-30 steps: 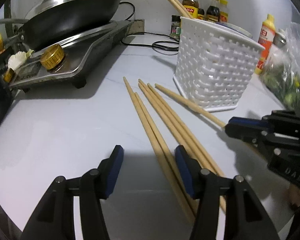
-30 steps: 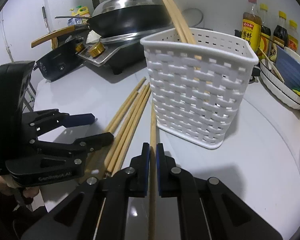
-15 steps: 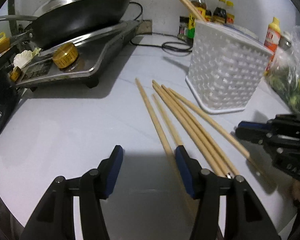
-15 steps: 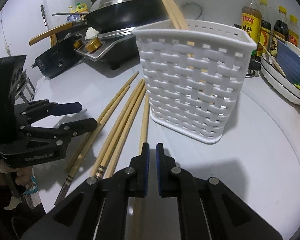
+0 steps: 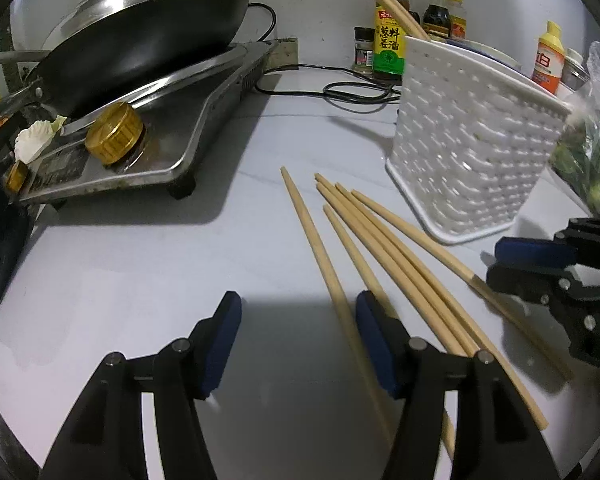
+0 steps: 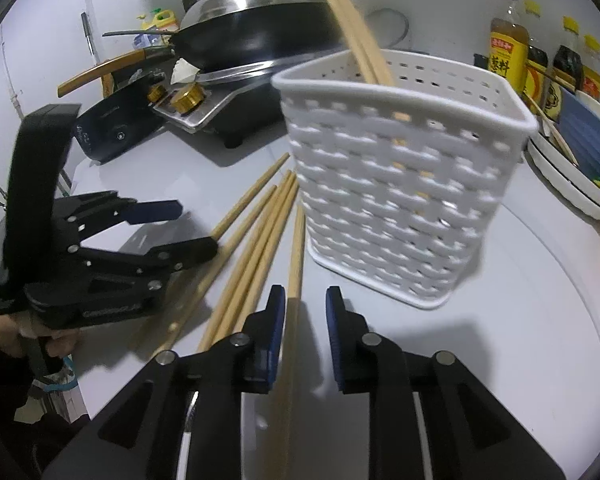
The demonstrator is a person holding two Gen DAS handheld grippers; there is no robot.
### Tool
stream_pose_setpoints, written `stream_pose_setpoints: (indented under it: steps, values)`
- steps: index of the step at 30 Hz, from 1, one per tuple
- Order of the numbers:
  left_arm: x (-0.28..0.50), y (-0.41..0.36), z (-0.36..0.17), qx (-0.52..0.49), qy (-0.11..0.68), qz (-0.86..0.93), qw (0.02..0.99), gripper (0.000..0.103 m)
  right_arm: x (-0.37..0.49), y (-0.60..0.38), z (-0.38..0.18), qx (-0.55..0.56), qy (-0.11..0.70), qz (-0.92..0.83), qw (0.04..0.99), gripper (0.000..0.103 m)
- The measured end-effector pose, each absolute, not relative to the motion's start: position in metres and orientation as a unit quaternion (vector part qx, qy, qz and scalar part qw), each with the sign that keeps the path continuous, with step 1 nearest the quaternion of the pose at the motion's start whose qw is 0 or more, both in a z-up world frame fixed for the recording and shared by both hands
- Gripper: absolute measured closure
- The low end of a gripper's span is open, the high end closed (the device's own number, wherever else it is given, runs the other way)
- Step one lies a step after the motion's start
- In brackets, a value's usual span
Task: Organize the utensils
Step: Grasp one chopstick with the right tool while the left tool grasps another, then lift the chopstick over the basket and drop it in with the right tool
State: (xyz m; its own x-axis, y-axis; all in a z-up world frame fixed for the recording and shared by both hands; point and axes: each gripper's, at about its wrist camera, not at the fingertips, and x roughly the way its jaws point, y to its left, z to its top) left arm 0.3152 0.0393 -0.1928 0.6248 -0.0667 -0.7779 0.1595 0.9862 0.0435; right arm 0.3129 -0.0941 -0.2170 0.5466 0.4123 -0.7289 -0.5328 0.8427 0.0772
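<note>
White woven-pattern plastic basket [image 6: 396,184] on the pale countertop [image 5: 140,272], holding two wooden chopsticks [image 6: 352,32] that lean out over its rim. Loose chopsticks [image 5: 384,256] lie fanned just beside it. Right gripper [image 6: 306,320]: jaws partly open, straddling one chopstick [image 6: 296,256] without clamping. Left gripper [image 5: 298,340]: jaws wide apart, holding nothing.

White counter [image 5: 140,264] meets a plain white wall [image 5: 316,4].
</note>
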Motion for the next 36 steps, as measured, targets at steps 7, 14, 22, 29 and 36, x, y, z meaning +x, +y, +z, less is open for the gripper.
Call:
stream_pose_setpoints:
  steps: [7, 14, 22, 29, 36]
  values:
    - [0.322, 0.042, -0.193, 0.05, 0.423, -0.097, 0.9, 0.08, 0.323, -0.078, -0.225, -0.092, 0.406, 0.267, 0.869, 0.084]
    - [0.315, 0.046, -0.193, 0.027, 0.42, -0.108, 0.901, 0.097, 0.319, -0.064, -0.23, -0.119, 0.401, 0.271, 0.867, 0.088]
    - [0.289, 0.067, -0.177, -0.036, 0.398, -0.095, 0.912, 0.097, 0.302, -0.06, -0.218, -0.121, 0.385, 0.288, 0.868, 0.097]
    - [0.263, 0.077, -0.139, -0.067, 0.351, -0.093, 0.93, 0.097, 0.288, -0.069, -0.189, -0.094, 0.355, 0.31, 0.877, 0.097]
    - [0.25, 0.078, -0.104, -0.073, 0.313, -0.089, 0.943, 0.097, 0.282, -0.096, -0.154, -0.057, 0.322, 0.326, 0.887, 0.097]
